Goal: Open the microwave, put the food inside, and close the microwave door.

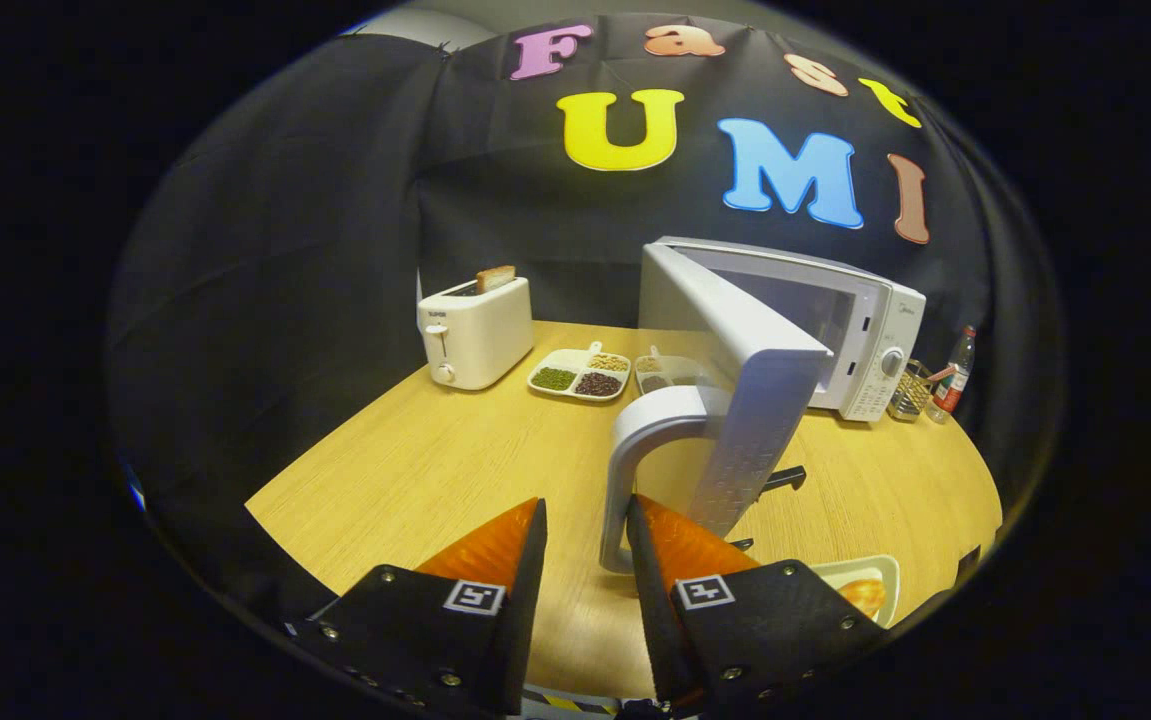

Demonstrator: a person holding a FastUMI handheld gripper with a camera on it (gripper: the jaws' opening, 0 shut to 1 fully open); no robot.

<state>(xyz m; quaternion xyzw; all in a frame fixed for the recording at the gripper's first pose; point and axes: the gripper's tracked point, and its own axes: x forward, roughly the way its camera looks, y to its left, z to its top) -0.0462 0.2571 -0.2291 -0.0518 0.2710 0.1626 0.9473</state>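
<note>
Beside door handle (635,470) — gripper (585,520) fingers parted, level.

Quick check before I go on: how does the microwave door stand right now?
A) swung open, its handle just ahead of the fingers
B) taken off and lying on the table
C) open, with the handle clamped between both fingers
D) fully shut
A: the microwave door stands swung out from the microwave, its handle just ahead of the open gripper, whose fingers do not press on it.
</note>
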